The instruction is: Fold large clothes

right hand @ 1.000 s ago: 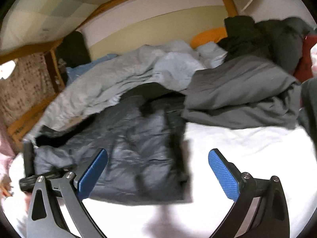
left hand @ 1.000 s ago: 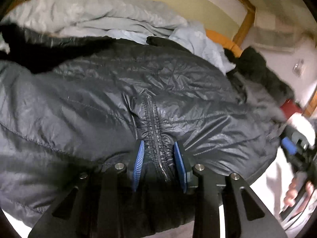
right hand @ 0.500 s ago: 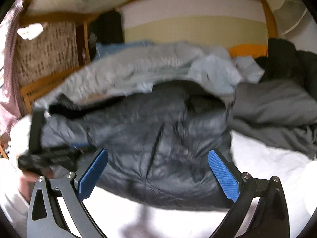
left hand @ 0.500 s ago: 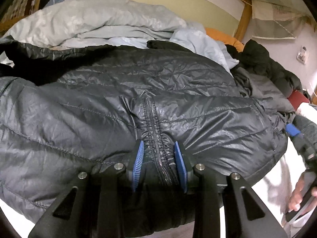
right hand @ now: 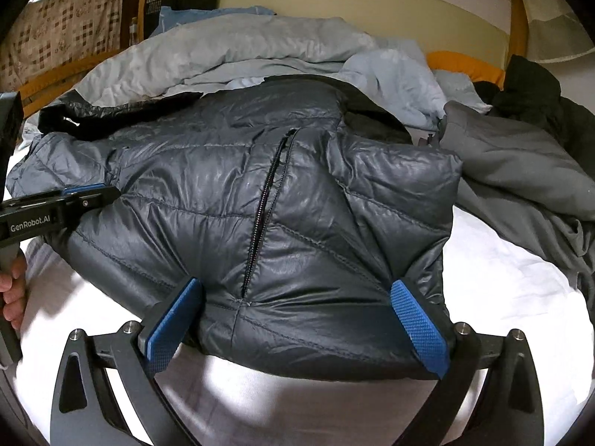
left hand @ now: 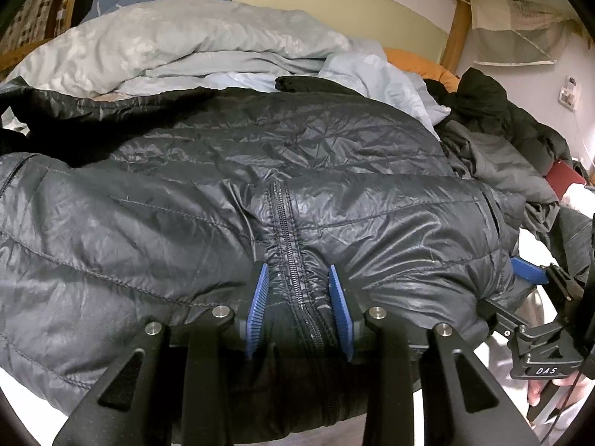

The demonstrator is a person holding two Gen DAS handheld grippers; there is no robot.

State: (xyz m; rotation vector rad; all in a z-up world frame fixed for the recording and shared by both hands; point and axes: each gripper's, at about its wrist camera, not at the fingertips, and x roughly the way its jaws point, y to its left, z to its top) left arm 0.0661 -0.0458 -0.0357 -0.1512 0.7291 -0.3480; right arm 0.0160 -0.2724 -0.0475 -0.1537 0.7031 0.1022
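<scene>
A dark grey quilted jacket [right hand: 282, 200] lies spread on the white sheet [right hand: 494, 271] of a bed, front side up, with its zipper [right hand: 266, 204] running down the middle toward the camera. The left gripper [left hand: 299, 301] is clamped on a bunched fold of the jacket right at the zipper [left hand: 290, 260]; its blue pads [left hand: 260, 297] press the puckered fabric from both sides near the hem. The right gripper [right hand: 297, 319] stands with its jaws spread wide over the near edge of the jacket. The hem sits between the two blue pads [right hand: 418, 325], which flank it at each side without squeezing it; the fabric between them lies flat and unpinched. In the right wrist view the left gripper [right hand: 83, 191] shows at the left edge, gripping the jacket's side, with the fingers of a hand [right hand: 13, 290] on its handle below. In the left wrist view the right gripper [left hand: 528, 269] appears at the far right, one blue pad beside the jacket's edge. Behind the jacket lies a rumpled pale blue-grey duvet [right hand: 230, 52], and an orange pillow [right hand: 465, 65] shows past it against the wall. To the right, a grey garment [right hand: 520, 171] is heaped on the sheet, touching the jacket's right side, with a black garment [right hand: 531, 93] piled behind it. A wooden bed frame [left hand: 459, 29] rises in the back corner.
</scene>
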